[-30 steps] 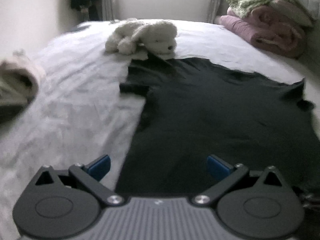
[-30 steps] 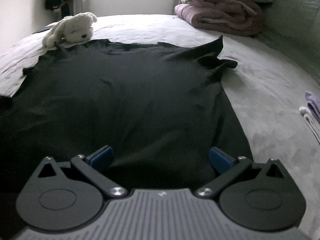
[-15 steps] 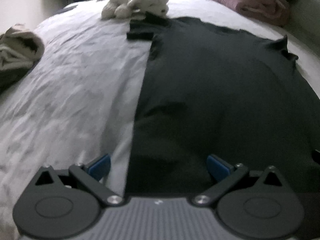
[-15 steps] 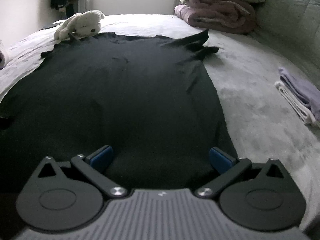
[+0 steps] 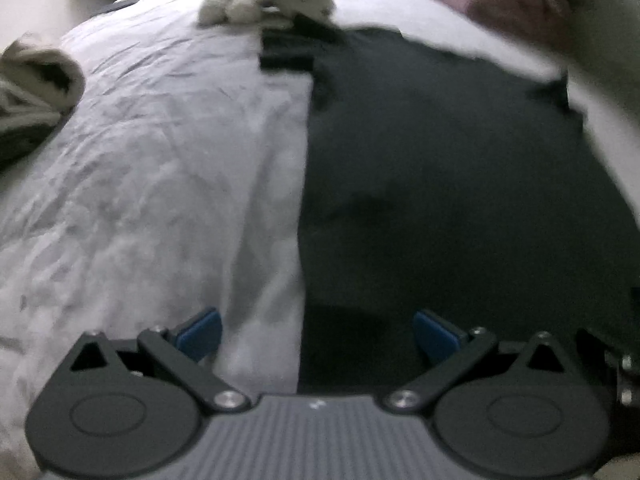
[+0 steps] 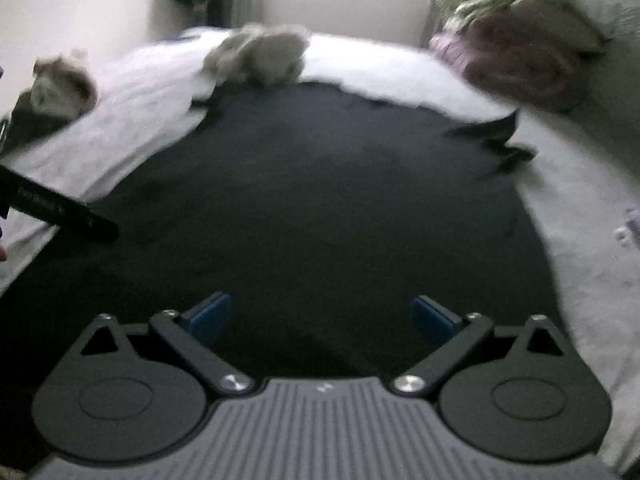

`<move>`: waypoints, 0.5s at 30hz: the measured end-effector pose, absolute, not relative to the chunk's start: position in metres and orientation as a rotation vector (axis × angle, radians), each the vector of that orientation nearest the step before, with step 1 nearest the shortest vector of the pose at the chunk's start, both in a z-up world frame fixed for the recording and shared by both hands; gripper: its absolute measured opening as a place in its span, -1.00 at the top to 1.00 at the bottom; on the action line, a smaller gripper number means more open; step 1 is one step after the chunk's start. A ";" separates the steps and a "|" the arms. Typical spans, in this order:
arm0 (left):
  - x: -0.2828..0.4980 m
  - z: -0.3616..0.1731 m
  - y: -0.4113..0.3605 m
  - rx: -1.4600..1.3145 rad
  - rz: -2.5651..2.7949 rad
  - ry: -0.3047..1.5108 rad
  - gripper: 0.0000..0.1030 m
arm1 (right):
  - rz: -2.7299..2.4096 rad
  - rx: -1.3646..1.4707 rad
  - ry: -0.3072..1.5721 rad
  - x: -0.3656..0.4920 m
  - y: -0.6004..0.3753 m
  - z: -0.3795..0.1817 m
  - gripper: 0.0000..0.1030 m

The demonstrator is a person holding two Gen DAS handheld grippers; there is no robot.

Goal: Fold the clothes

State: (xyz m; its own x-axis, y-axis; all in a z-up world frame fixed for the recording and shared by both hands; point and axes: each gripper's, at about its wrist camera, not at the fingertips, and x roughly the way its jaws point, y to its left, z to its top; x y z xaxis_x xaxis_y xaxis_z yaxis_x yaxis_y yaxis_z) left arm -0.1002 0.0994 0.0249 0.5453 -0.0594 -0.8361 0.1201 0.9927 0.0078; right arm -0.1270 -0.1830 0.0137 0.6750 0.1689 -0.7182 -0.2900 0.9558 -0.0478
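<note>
White bed [image 5: 140,184] carries my limp, light black shirt [image 6: 320,200]; I'd pinch its near hem. Left jaws spread, right jaws closing, both empty.

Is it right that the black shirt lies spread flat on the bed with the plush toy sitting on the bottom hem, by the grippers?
Not quite. The black shirt does lie spread flat on the bed, but the plush toy sits at the far end, by the shirt's top edge and left sleeve, not at the hem. The right wrist view shows it; the left wrist view agrees.
</note>
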 end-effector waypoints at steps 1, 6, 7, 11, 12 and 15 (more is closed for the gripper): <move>-0.105 0.025 0.098 0.077 -0.102 0.988 -0.99 | 0.265 -0.145 0.809 -0.129 -0.189 0.010 -0.88; -0.105 0.030 0.106 0.033 -0.101 1.102 -0.99 | 0.326 -0.087 0.896 -0.145 -0.220 0.008 -0.92; -0.102 0.033 0.109 0.012 -0.110 1.122 -0.99 | 0.346 -0.096 0.920 -0.147 -0.222 0.010 -0.92; -0.088 0.047 0.125 -0.110 -0.116 1.114 -0.99 | 0.352 -0.089 0.930 -0.138 -0.236 0.027 -0.89; -0.081 0.050 0.128 -0.137 -0.105 1.107 -0.99 | 0.339 -0.070 0.912 -0.134 -0.242 0.033 -0.89; -0.060 0.056 0.132 -0.206 -0.070 1.093 -0.99 | 0.274 0.027 0.908 -0.104 -0.272 0.039 -0.89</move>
State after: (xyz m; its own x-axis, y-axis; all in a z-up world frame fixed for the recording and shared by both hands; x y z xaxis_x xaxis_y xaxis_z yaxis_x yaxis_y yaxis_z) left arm -0.0601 0.1318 0.0558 0.4596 -0.1580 -0.8740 -0.0445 0.9787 -0.2003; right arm -0.1042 -0.2721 0.0389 0.5829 0.2459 -0.7745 -0.2228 0.9649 0.1387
